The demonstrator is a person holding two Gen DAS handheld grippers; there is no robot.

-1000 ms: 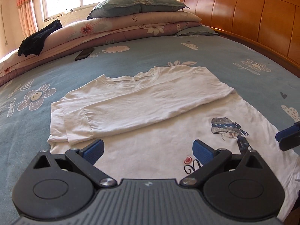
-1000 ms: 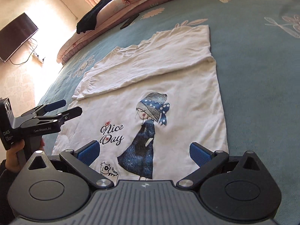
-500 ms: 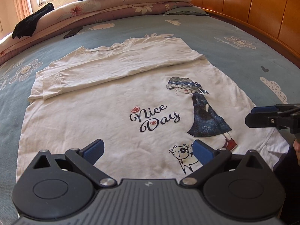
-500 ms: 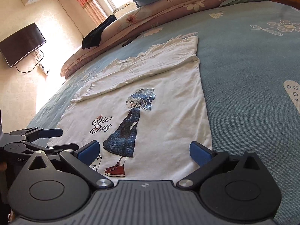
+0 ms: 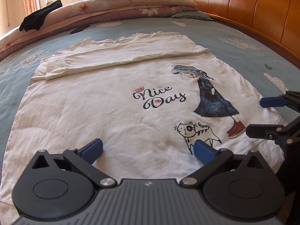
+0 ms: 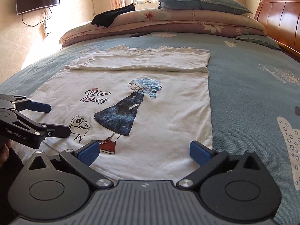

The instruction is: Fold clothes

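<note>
On the bed, left side: your left gripper (image 5: 148, 150) hovered low over the near hem of the shirt (image 5: 112, 112), jaws spread wide with nothing between them; the blue pads (image 5: 92, 149) sat just above the cloth, and whether they touched it could not be told.
Shirt: it lay flat on the blue flowered bedspread (image 6: 253, 93), print side up, with the sleeves and top already folded down into a band (image 5: 121, 56) across the far end.
Long axis: the shirt ran away from you, hem nearest, folded band farthest, so both sets of jaws pointed along its length toward the pillows (image 6: 202, 1).
Print: the "Nice Day" lettering (image 6: 96, 97) and the girl figure (image 6: 129, 112) sat between your two grippers.
Key relation: the hem edge (image 6: 131, 174) lay directly under and just in front of both jaws; you held the left gripper over the hem's left part and the right one near its right corner, each about equally close to its own end.
Right side: your right gripper (image 6: 144, 152) was also wide open and held nothing, its right pad (image 6: 199, 152) near the shirt's right edge.
Likely next: you would probably pinch the hem at both ends and carry it up toward the folded band.
</note>
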